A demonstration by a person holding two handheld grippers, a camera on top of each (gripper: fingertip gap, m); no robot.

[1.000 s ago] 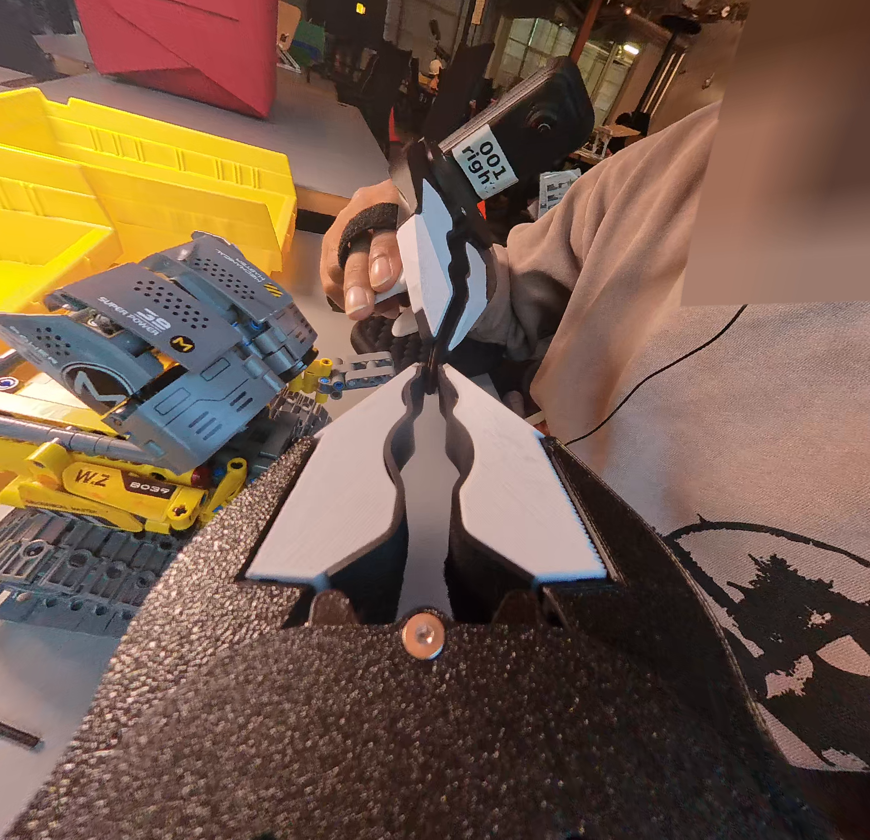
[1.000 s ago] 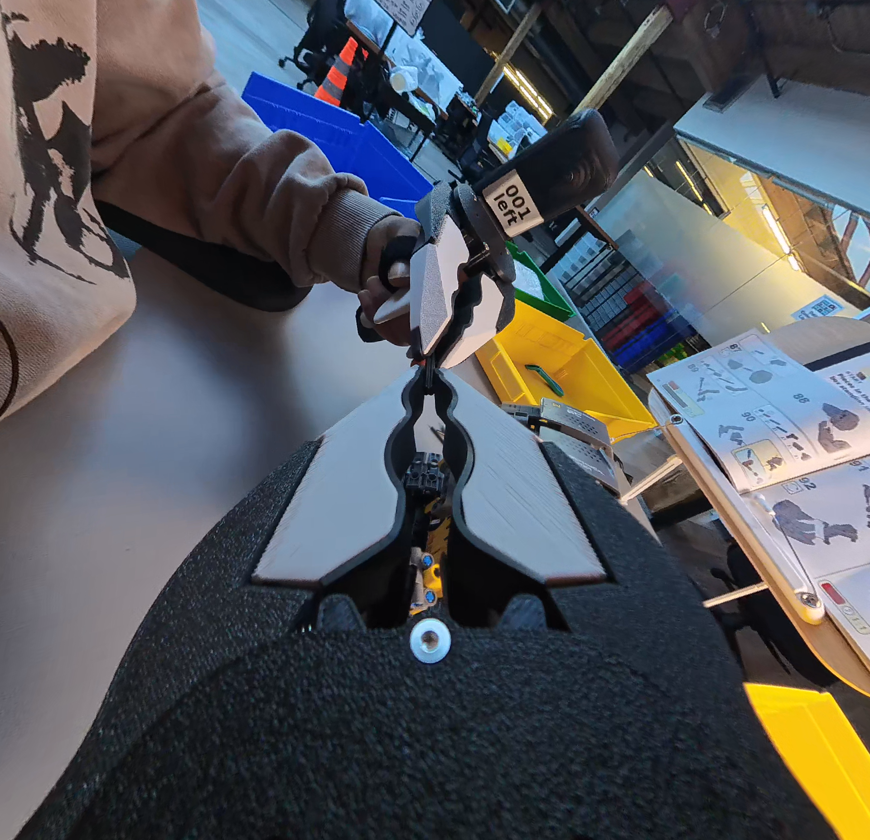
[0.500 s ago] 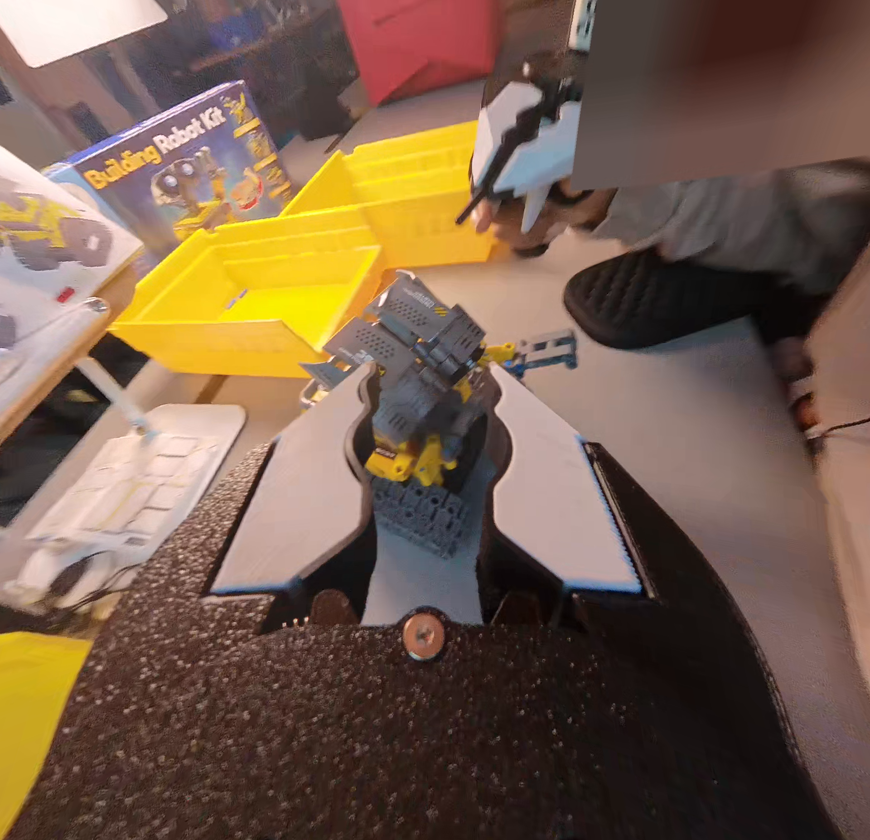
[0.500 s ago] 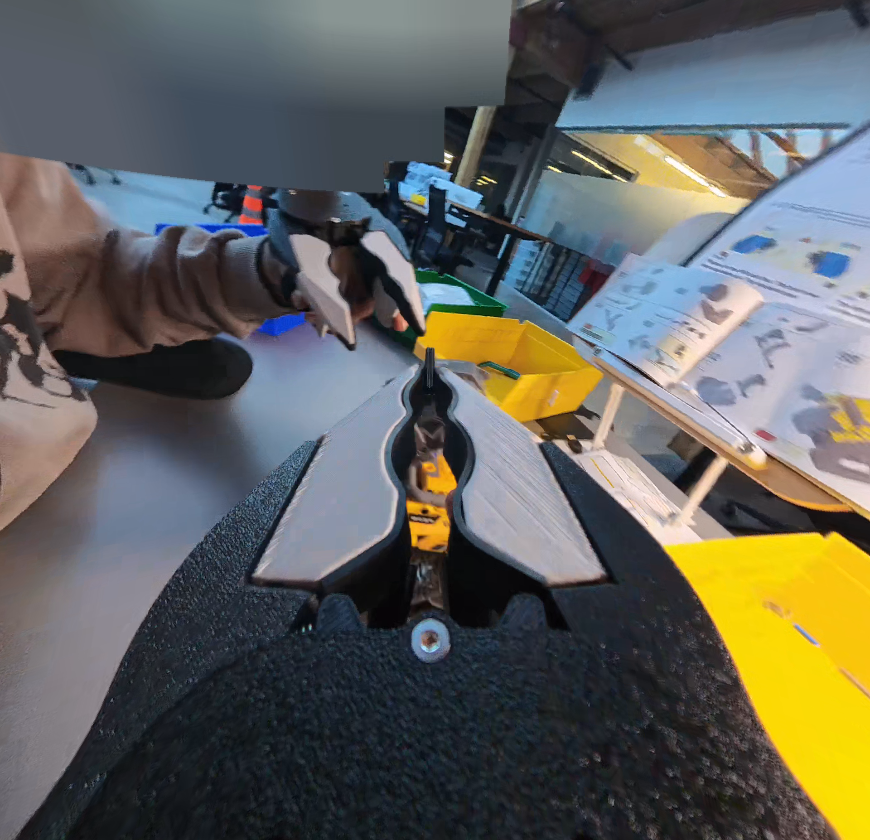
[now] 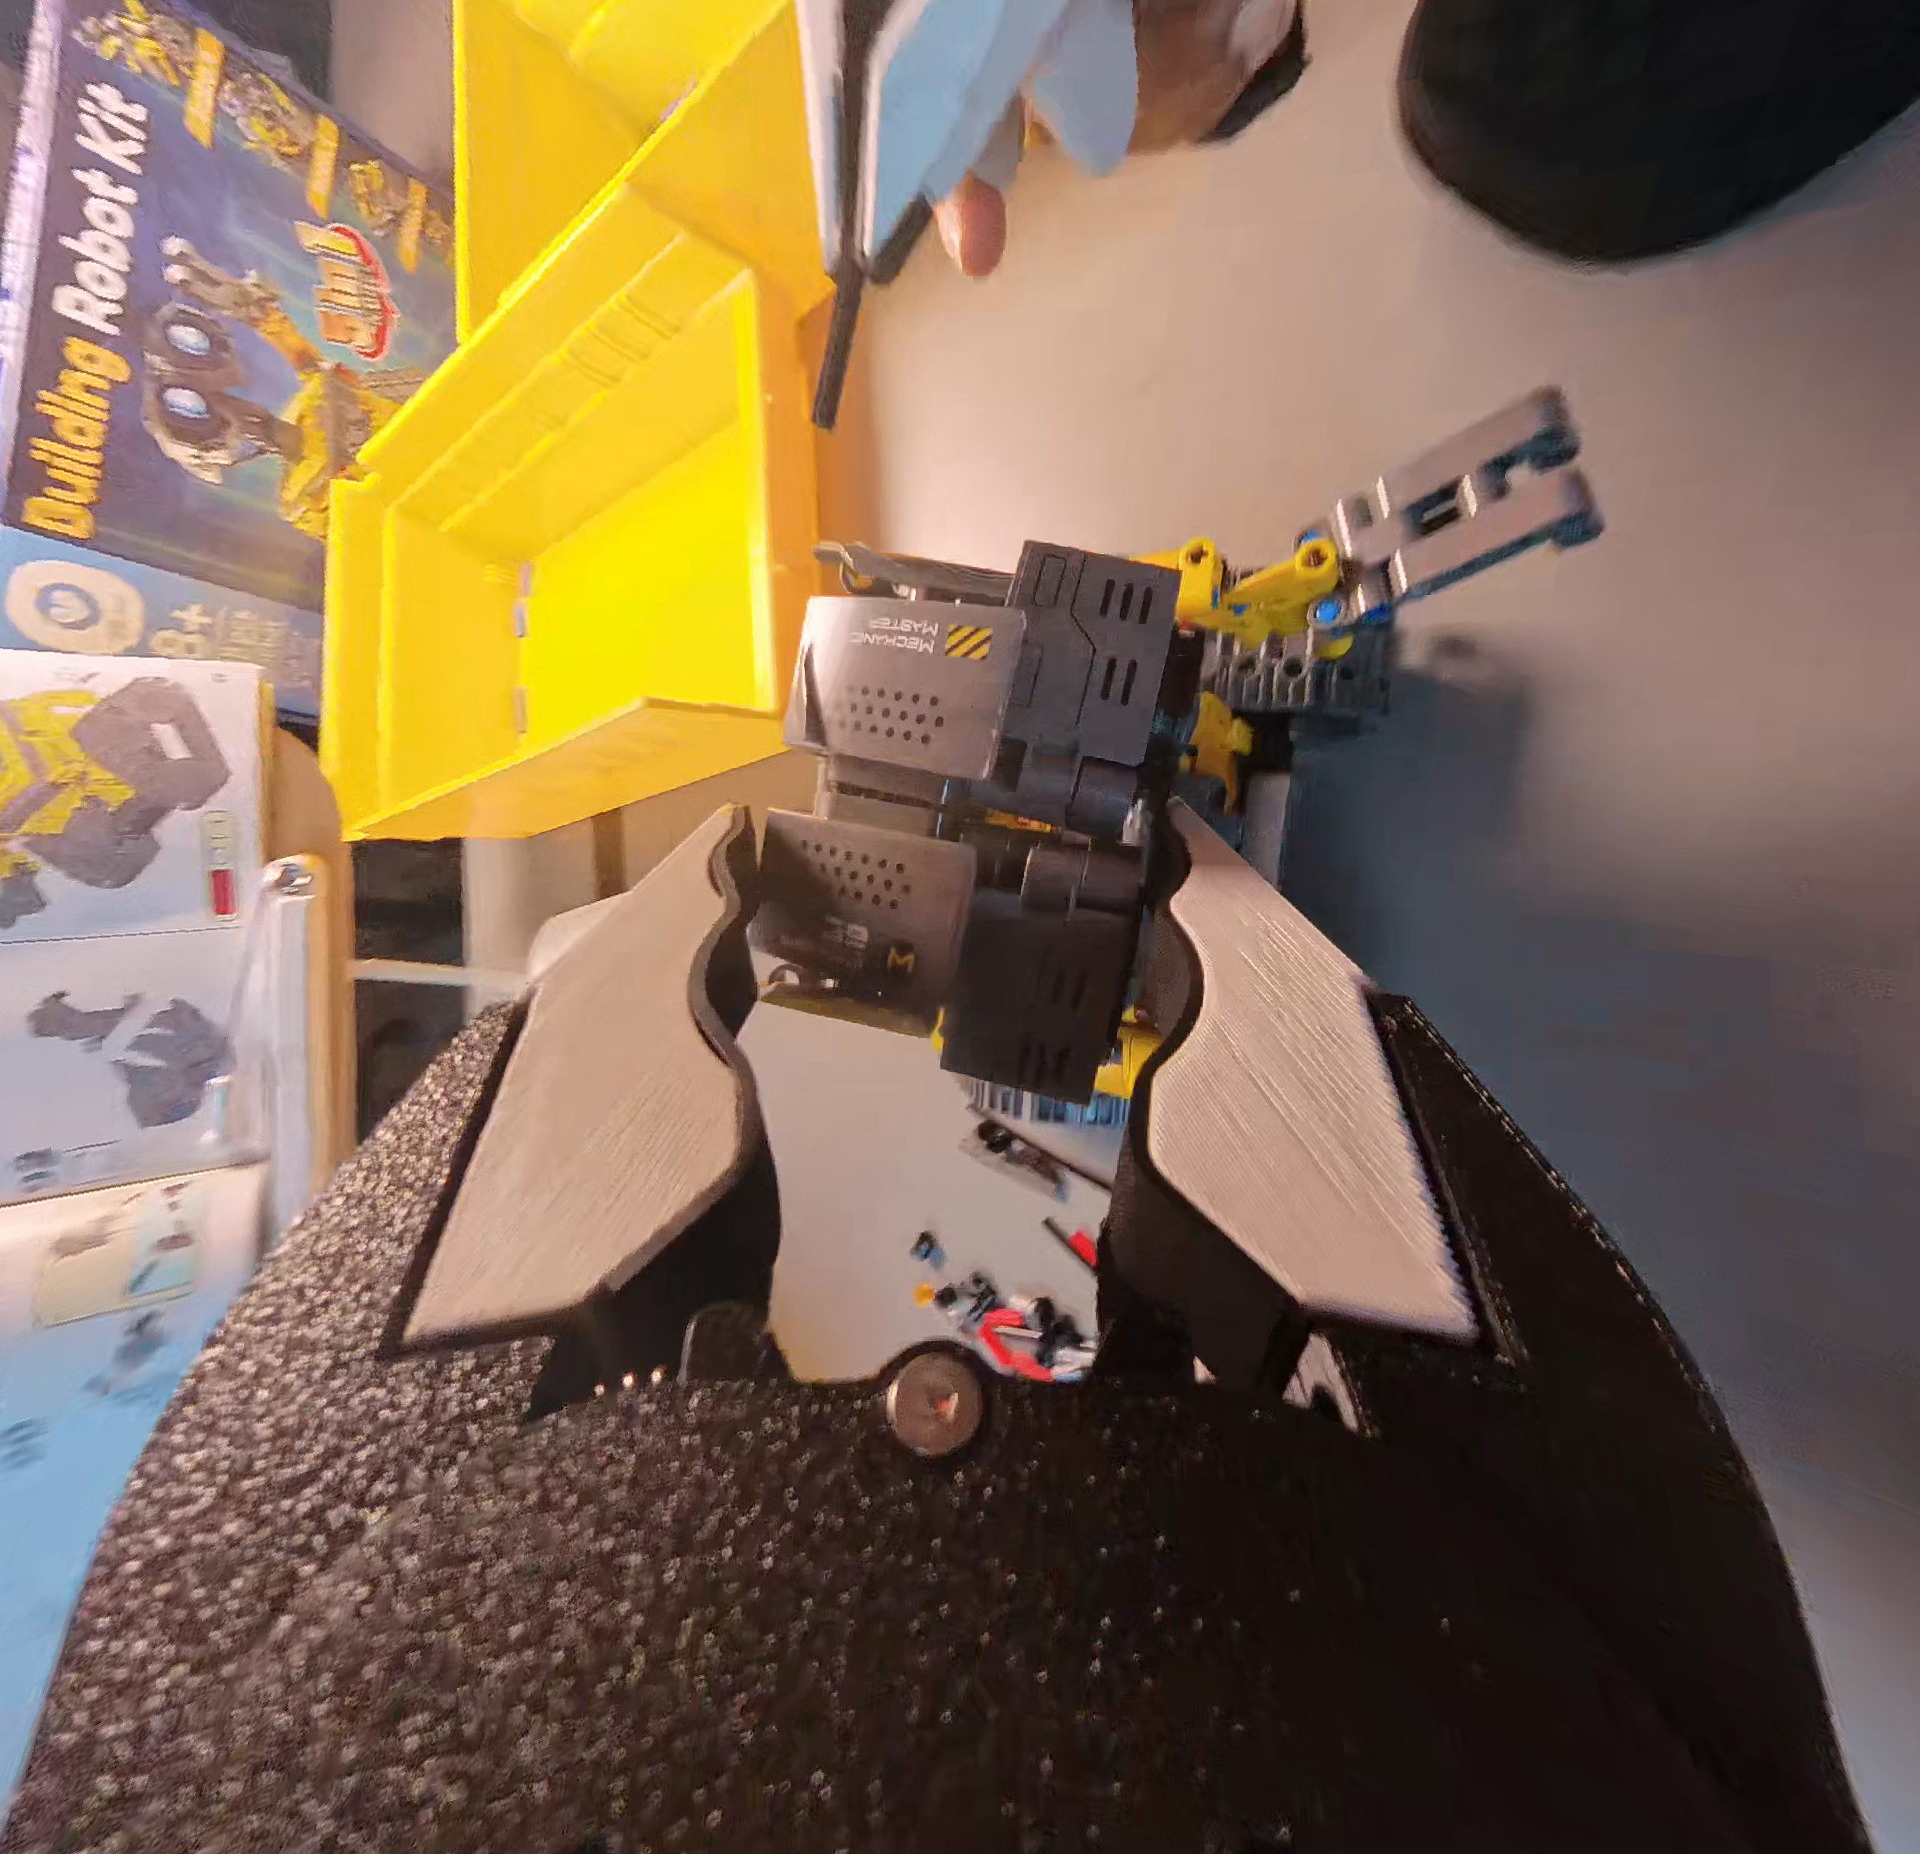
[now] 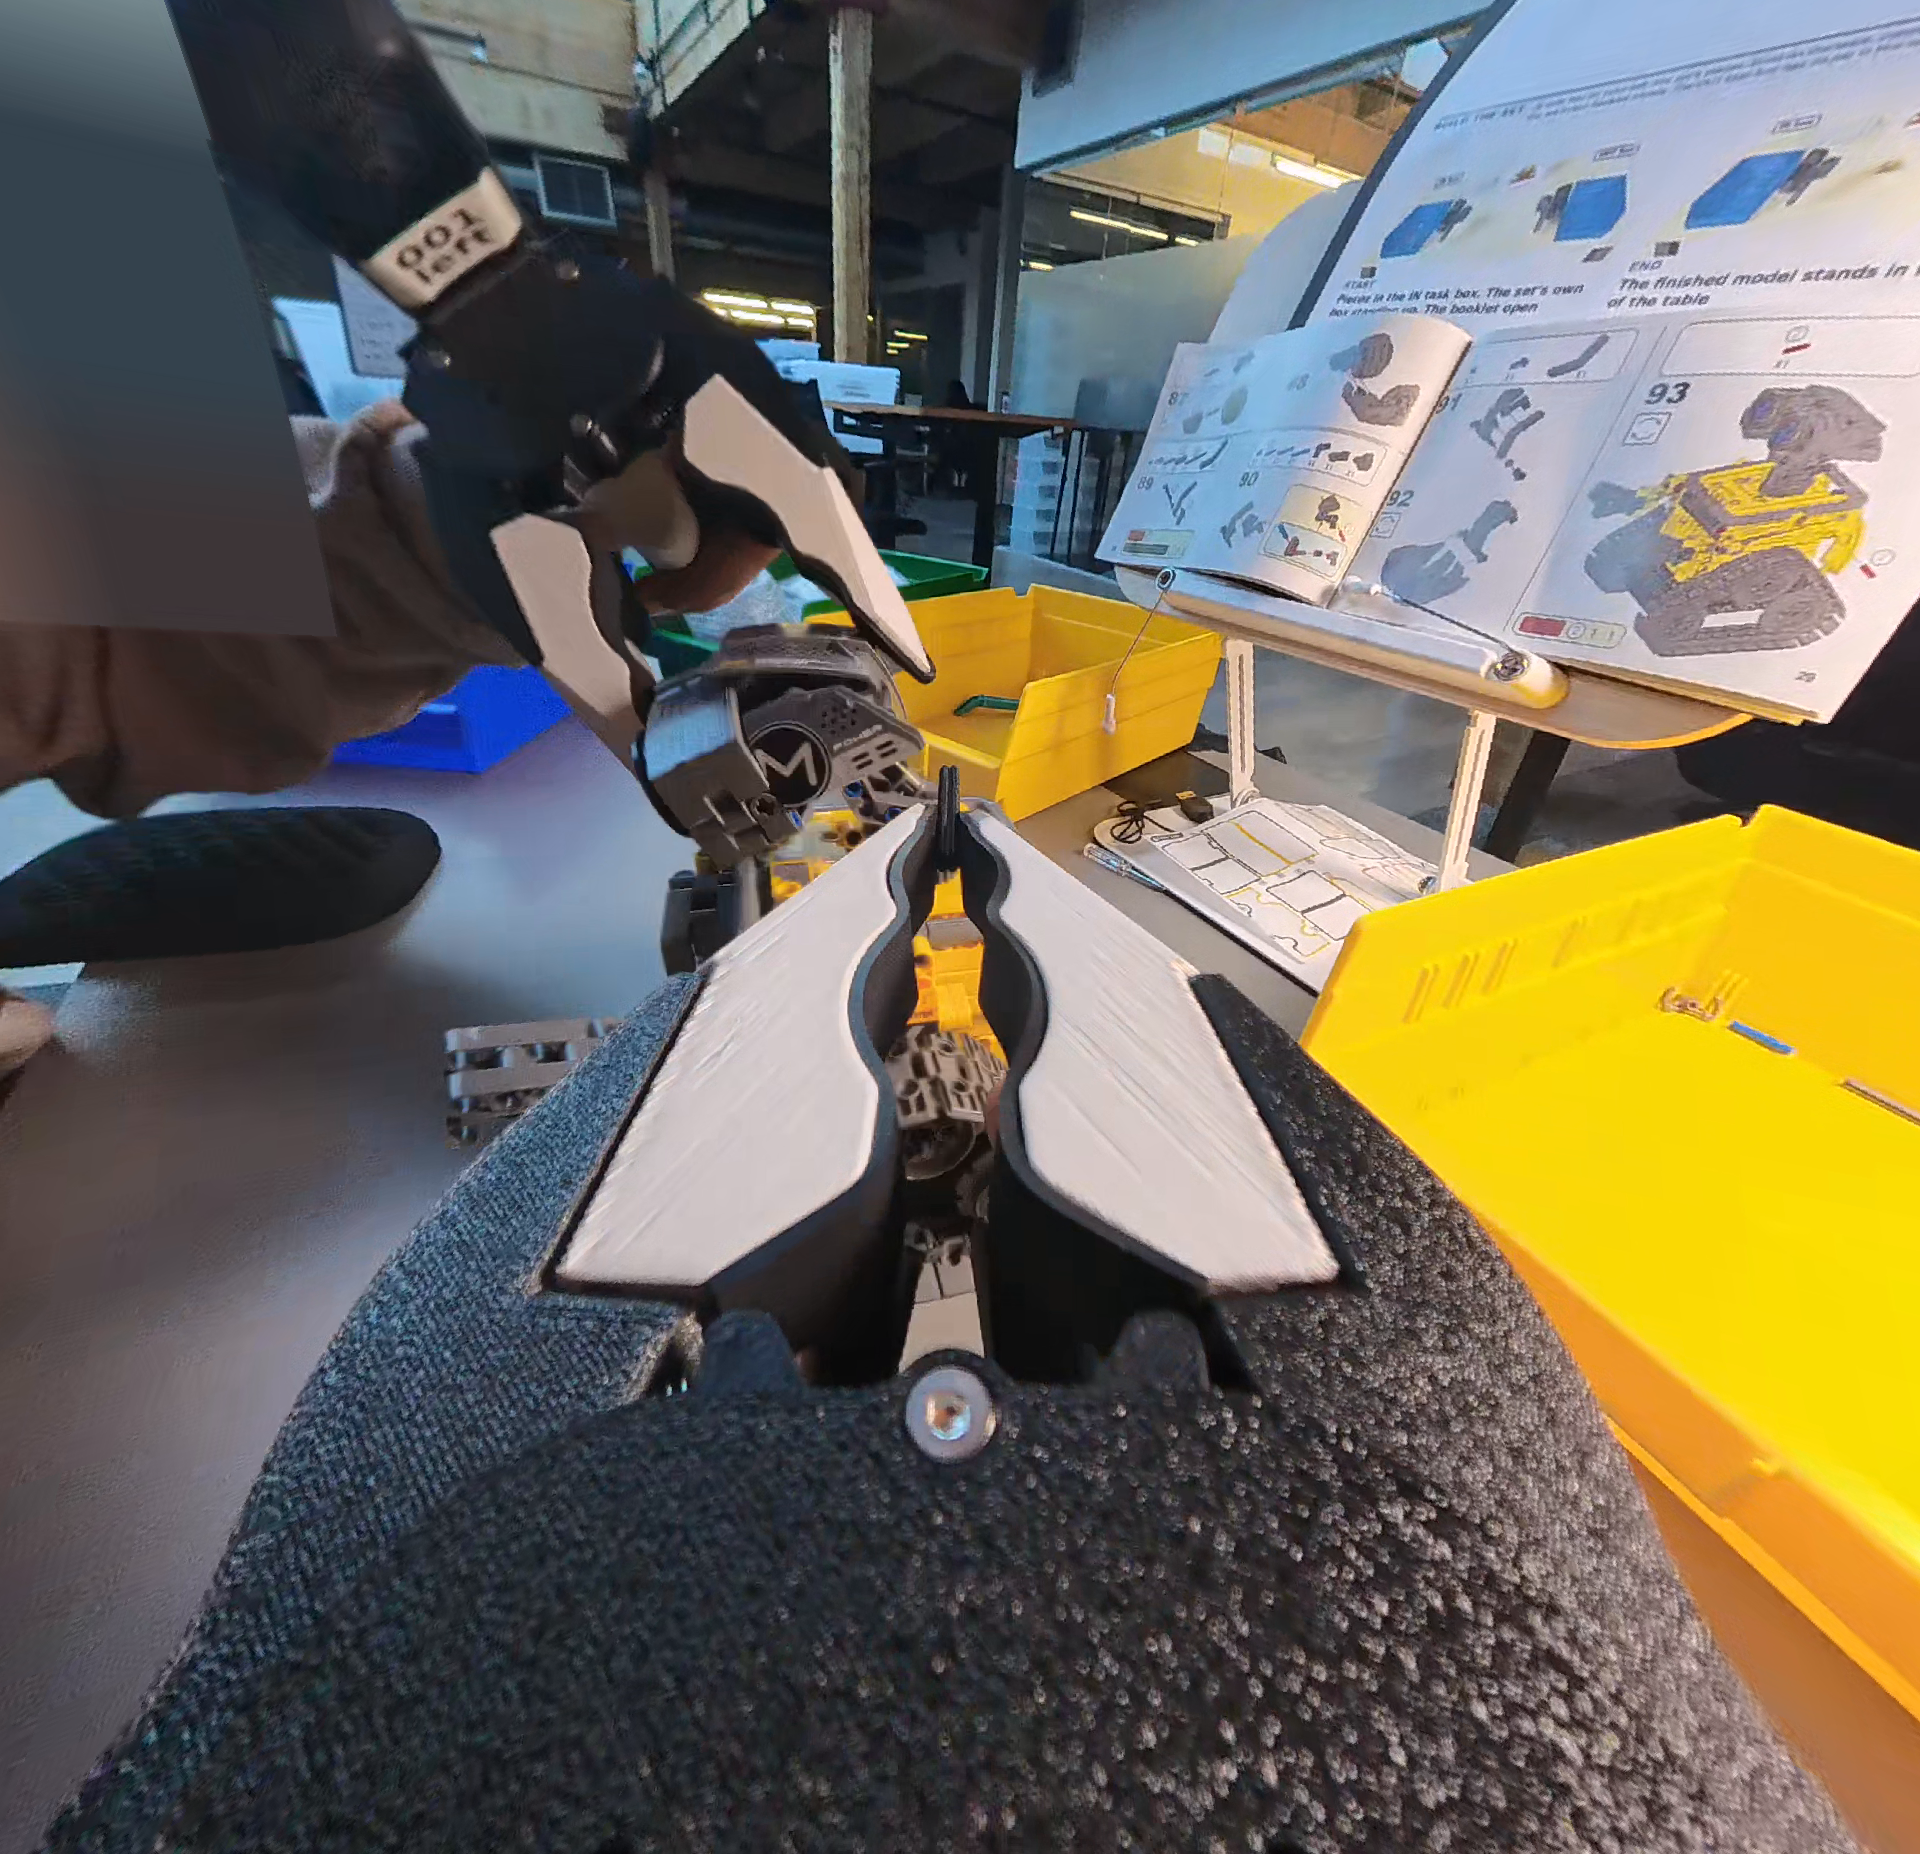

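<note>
Grey-and-yellow brick model (image 5: 966,765) stood on the table (image 5: 1558,1025), close beside a yellow bin (image 5: 582,755). A grey track strip (image 5: 1455,516) stuck out from its far side.

Left gripper (image 5: 951,859): jaws were spread wide, astride the model's grey upper block. The right-hand finger lay against the block's side or just off it; blur made contact impossible to settle. The other finger stood near the perforated grey panel, with a thin gap showing. In the right wrist view that gripper came down on the model from above, one tip at the head panel.

Right gripper (image 6: 948,830): jaws were drawn together on a thin black rod (image 6: 948,791), pinched at the very tips. The rod pointed towards the model and sat just short of its grey head. In the left wrist view it hung near the bin's corner, clear of the model.

Judgement: the model looked snap-fitted, so a squeeze on the solid block would sit safer than one on the thin panels. The rod, held only at its end, could swivel in the grip.

Small loose parts (image 5: 1018,1326) lay on the table beneath the left gripper. An open booklet (image 6: 1558,474) stood on a stand beyond the bin.
</note>
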